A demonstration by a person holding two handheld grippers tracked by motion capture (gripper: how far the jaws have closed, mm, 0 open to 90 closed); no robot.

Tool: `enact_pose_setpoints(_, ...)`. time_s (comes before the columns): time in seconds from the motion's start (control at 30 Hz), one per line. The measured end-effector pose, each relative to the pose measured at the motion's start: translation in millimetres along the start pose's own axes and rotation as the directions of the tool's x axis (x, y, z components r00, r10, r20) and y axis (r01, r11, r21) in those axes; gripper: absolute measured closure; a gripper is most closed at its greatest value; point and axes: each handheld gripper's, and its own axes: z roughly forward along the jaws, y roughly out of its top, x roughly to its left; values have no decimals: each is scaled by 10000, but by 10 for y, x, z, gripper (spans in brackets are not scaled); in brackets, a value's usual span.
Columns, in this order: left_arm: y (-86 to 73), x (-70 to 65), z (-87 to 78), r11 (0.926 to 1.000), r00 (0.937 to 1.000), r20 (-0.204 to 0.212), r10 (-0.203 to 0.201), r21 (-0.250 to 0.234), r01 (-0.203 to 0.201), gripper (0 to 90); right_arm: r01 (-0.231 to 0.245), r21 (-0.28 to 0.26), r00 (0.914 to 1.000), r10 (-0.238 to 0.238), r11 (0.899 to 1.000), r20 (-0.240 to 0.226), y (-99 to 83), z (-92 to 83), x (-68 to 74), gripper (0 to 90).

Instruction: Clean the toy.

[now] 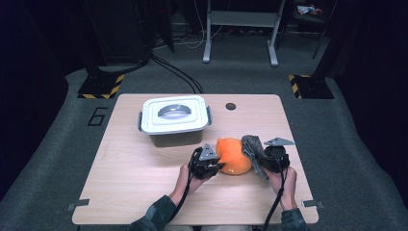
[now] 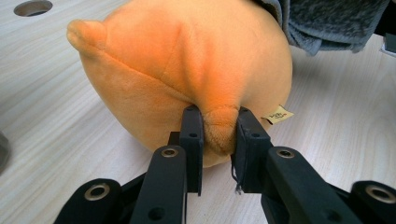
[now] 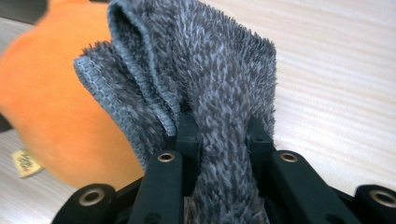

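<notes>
Orange plush ball (image 1: 234, 155), rounded and velvety, lies on the pale woodgrain table (image 1: 134, 168); left gripper (image 2: 215, 135) pinches its fold, right gripper (image 3: 219, 135) clamps a fuzzy grey cloth (image 3: 205, 70). Grey carpet surrounds.

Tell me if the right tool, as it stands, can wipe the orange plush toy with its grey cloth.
Probably yes. The right tool grips the grey cloth, which already lies against the orange plush toy; nothing sits between them, and the left tool pinches the toy steady.
</notes>
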Motion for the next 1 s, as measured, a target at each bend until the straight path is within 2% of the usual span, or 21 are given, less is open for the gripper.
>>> enact_pose_setpoints(0.03, -1, -1, 1, 10000, 10000, 17, -27, -3, 27, 759, -139, 30, 9999, 138, 9999, 7, -16, 16, -6, 736)
enact_pose_setpoints(0.3, -4, -3, 3, 10000, 10000, 42, -64, 6, 64, 759, -302, 390, 9995, 301, 9988, 22, -93, 122, -69, 737)
enact_pose_setpoints(0.33, -4, -1, 3, 10000, 10000, 36, -52, 6, 52, 759, -468, 452, 9989, 467, 9979, 40, -98, 141, -62, 737)
enact_pose_setpoints(0.63, -16, 10, -1, 10000, 10000, 30, -77, -1, 77, 758, -556, 972, 9984, 542, 9937, 175, -213, 308, -111, 736)
enact_pose_setpoints(0.73, -14, 3, -1, 10000, 10000, -5, -66, -3, 66, 758, -556, 1331, 9983, 528, 9895, 249, -254, 393, -89, 736)
enact_pose_setpoints(0.9, -11, -1, -5, 10000, 10000, 12, -82, -21, 82, 756, -524, 1294, 9986, 507, 9902, 164, -279, 416, -123, 736)
enact_pose_setpoints(1.0, -7, 4, -13, 10000, 10000, 12, -4, 17, 4, 756, -849, 989, 9964, 846, 9915, 67, -278, 328, -184, 742)
